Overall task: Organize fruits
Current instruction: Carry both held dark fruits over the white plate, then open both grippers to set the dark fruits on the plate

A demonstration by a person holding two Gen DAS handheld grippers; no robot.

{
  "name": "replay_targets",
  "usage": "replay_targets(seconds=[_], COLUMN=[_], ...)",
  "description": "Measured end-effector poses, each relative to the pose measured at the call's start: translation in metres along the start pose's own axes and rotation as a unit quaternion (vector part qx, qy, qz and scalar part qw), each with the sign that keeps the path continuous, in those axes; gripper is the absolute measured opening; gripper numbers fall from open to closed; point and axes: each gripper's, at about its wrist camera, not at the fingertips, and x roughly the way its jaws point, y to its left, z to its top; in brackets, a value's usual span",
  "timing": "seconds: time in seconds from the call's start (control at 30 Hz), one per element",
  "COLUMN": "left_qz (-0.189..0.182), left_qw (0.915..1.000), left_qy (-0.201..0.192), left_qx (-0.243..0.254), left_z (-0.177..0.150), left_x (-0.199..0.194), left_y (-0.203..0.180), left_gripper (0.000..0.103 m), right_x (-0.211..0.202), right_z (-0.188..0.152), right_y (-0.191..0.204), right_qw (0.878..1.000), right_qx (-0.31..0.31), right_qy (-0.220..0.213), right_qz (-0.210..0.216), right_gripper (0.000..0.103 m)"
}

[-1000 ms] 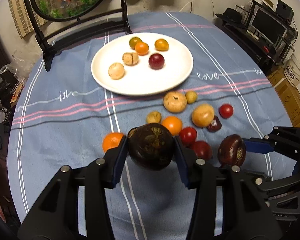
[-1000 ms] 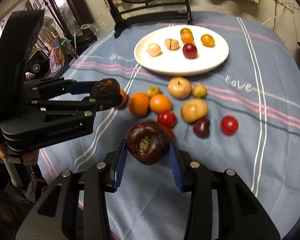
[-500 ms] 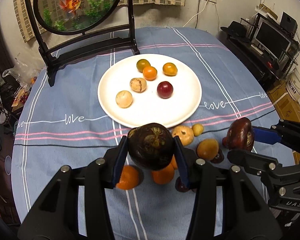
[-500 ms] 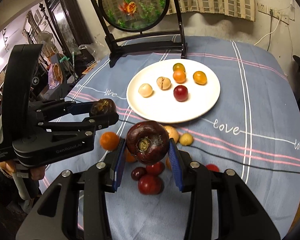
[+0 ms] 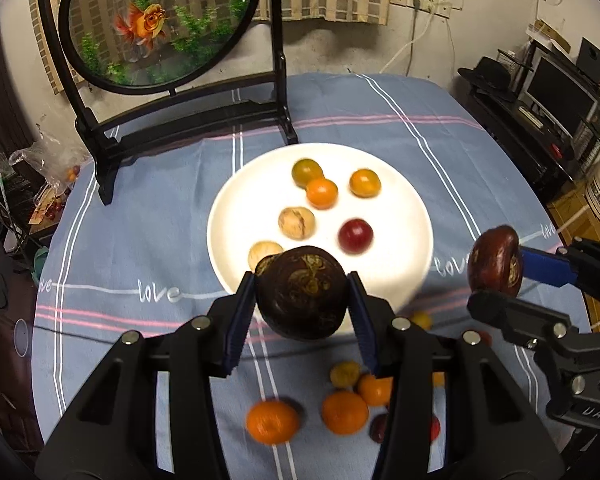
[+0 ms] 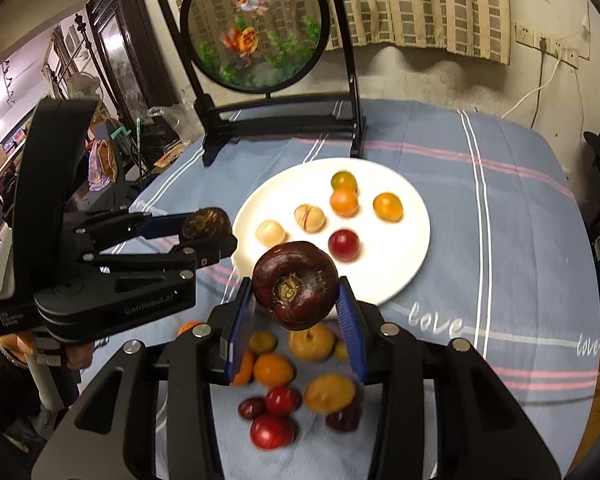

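Observation:
My left gripper [image 5: 302,294] is shut on a dark brown round fruit [image 5: 302,292], held in the air over the near rim of the white plate [image 5: 404,208]. My right gripper [image 6: 296,292] is shut on a dark purple mangosteen [image 6: 296,290], also above the plate's [image 6: 404,264] near edge. Each gripper shows in the other's view: the right one [image 5: 496,280] at the right, the left one [image 6: 208,232] at the left. The plate holds several small fruits: orange, green, red and pale ones. Loose oranges [image 5: 272,420], red fruits [image 6: 272,430] and yellow fruits [image 6: 330,392] lie on the cloth below the grippers.
A blue striped tablecloth [image 5: 140,240] covers the round table. A round goldfish screen on a black stand [image 5: 156,24] sits at the back, just behind the plate. A hand [image 6: 16,344] holds the left gripper's handle. Shelves and a monitor [image 5: 560,92] stand off the table at the right.
Both grippers have risen and moved forward with their fruits, from over the loose pile to the plate's near rim. The loose fruits now lie beneath and behind the fingers.

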Motion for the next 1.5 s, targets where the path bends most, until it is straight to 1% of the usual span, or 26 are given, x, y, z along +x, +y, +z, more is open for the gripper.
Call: replay_targets(seconds=[0.17,0.37,0.43,0.53,0.67,0.9,0.97,1.03,1.1,1.33,1.5], left_qz=[0.007,0.021,0.028,0.027,0.037,0.044,0.046,0.05,0.051,0.049,0.049], left_qw=[0.9999,0.9998,0.9996,0.9995,0.9991,0.9982,0.998,0.9979,0.998,0.9981,0.9982], left_qy=[-0.005,0.005,0.008,0.014,0.019,0.039,0.041,0.038,0.032,0.033,0.029], left_qx=[-0.007,-0.006,-0.002,-0.001,0.01,0.014,0.015,0.016,0.019,0.017,0.019], left_z=[0.021,0.038,0.041,0.044,0.046,0.047,0.046,0.046,0.047,0.047,0.045], left_x=[0.013,0.041,0.05,0.061,0.078,0.104,0.11,0.111,0.11,0.109,0.097], left_y=[0.008,0.009,0.008,0.009,0.007,0.008,0.009,0.01,0.01,0.011,0.007], left_gripper=[0.046,0.047,0.046,0.047,0.047,0.047,0.048,0.059,0.062,0.062,0.062], right_x=[0.014,0.051,0.061,0.077,0.095,0.129,0.141,0.148,0.15,0.143,0.131], right_z=[0.025,0.046,0.05,0.056,0.061,0.071,0.073,0.075,0.078,0.082,0.078], right_y=[-0.01,-0.028,-0.033,-0.041,-0.049,-0.061,-0.065,-0.065,-0.067,-0.068,-0.069], right_qw=[1.0,1.0,1.0,0.999,0.999,0.997,0.996,0.995,0.994,0.995,0.995], right_qx=[0.0,0.007,0.012,0.021,0.025,0.021,0.024,0.023,0.026,0.025,0.032], right_qy=[-0.008,0.007,0.012,0.021,0.033,0.065,0.083,0.099,0.101,0.093,0.092], right_qz=[-0.008,-0.017,-0.017,-0.013,-0.013,-0.028,-0.018,-0.023,-0.022,-0.021,-0.022], right_gripper=[0.042,0.042,0.042,0.042,0.042,0.042,0.042,0.044,0.044,0.044,0.044])
